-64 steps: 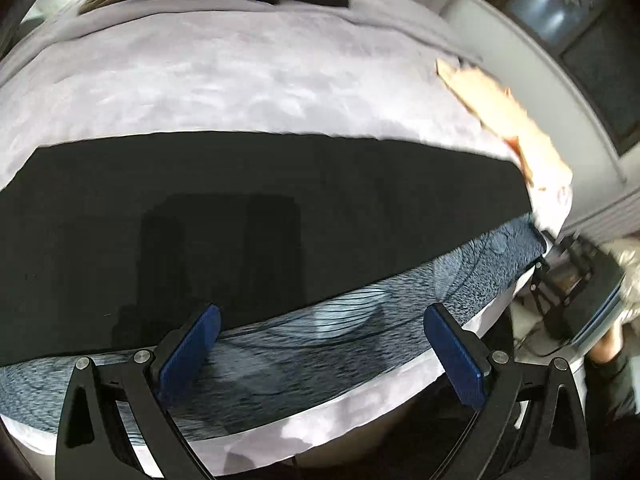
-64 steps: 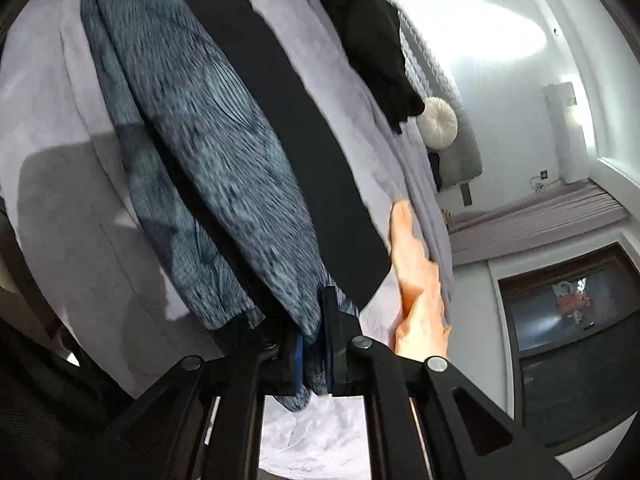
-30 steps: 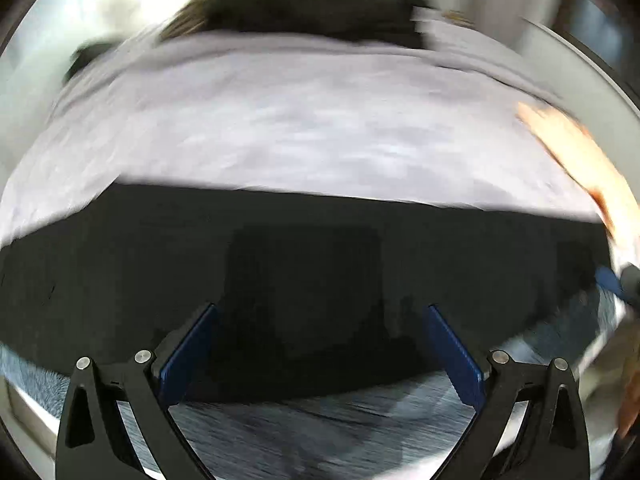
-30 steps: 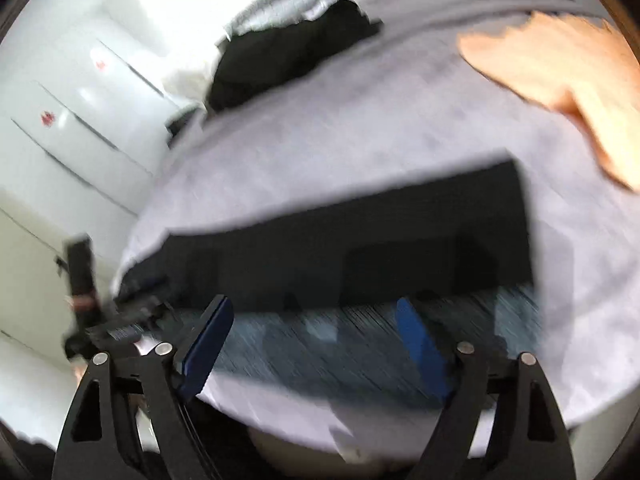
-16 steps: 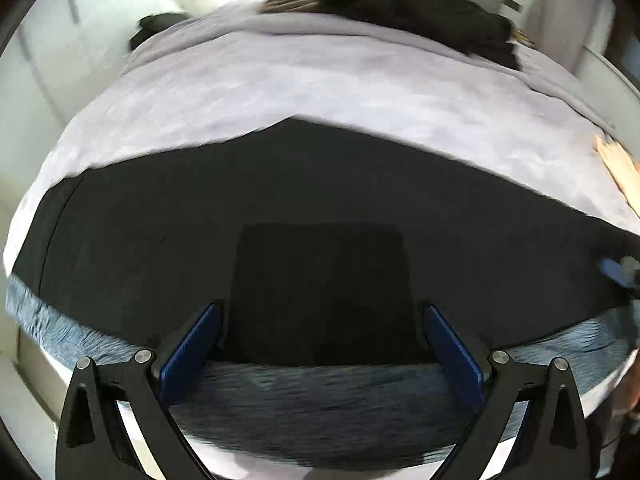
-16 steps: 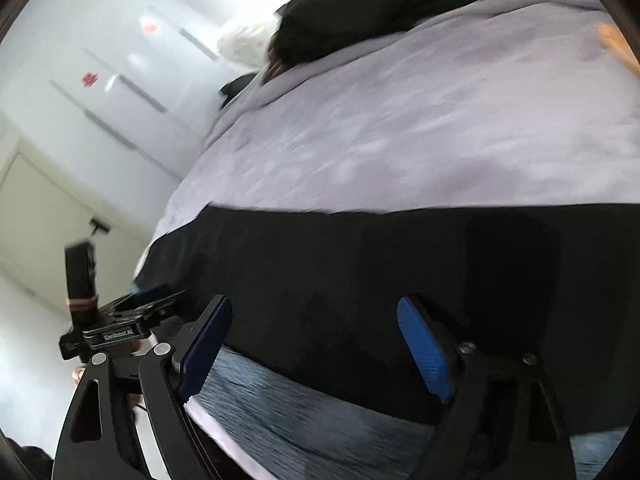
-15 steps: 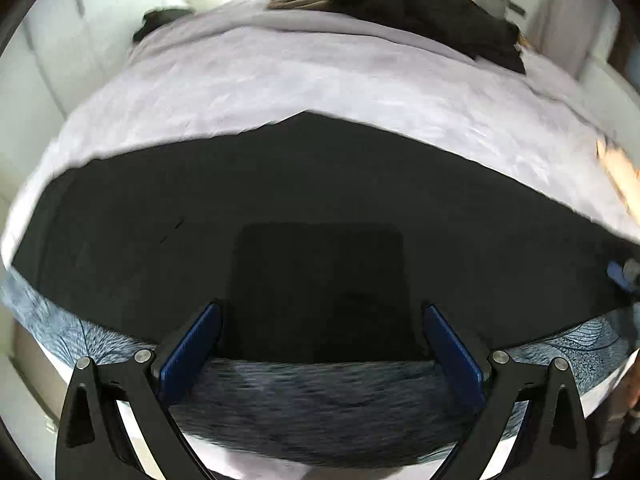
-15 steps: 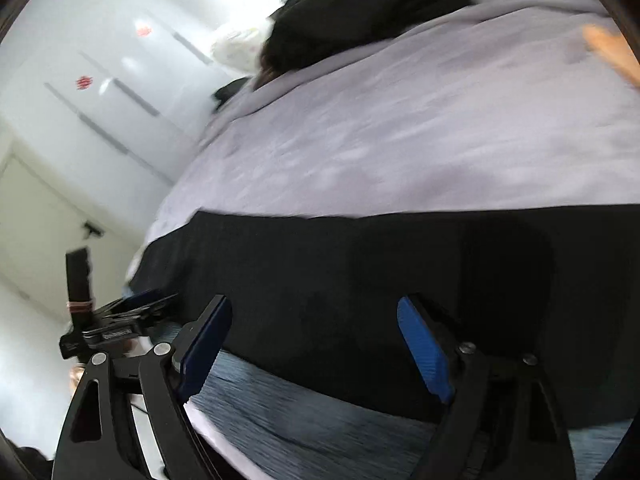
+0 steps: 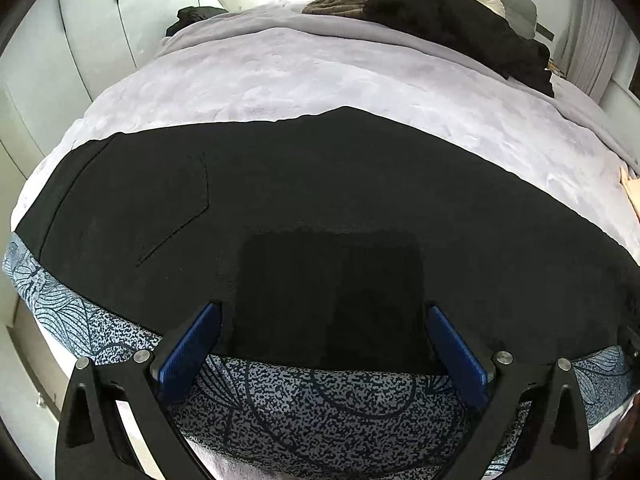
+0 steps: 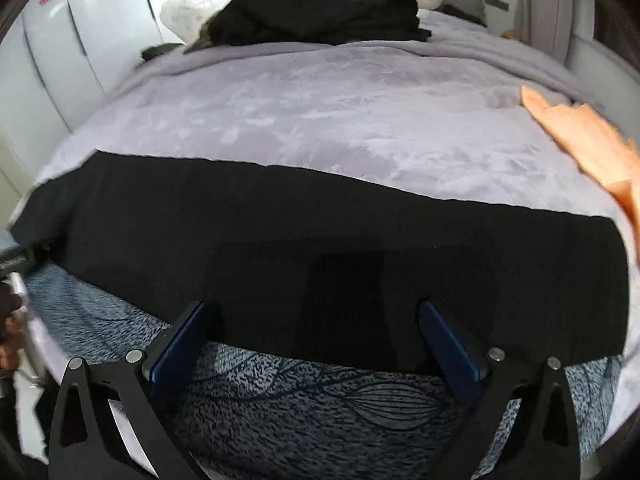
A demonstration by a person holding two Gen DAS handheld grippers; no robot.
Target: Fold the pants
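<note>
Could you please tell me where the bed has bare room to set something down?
Bare blanket lies between the black pants and the dark clothes pile. The near edge is crowded by the pants and patterned cloth; the orange garment takes the right side.

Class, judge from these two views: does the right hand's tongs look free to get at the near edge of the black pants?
Probably yes. The right tongs are opening with nothing between them, right above the black pants, whose near edge lies uncovered on the patterned blue cloth.

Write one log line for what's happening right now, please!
black pants: flat on bed | left gripper: open, empty | right gripper: opening, empty
</note>
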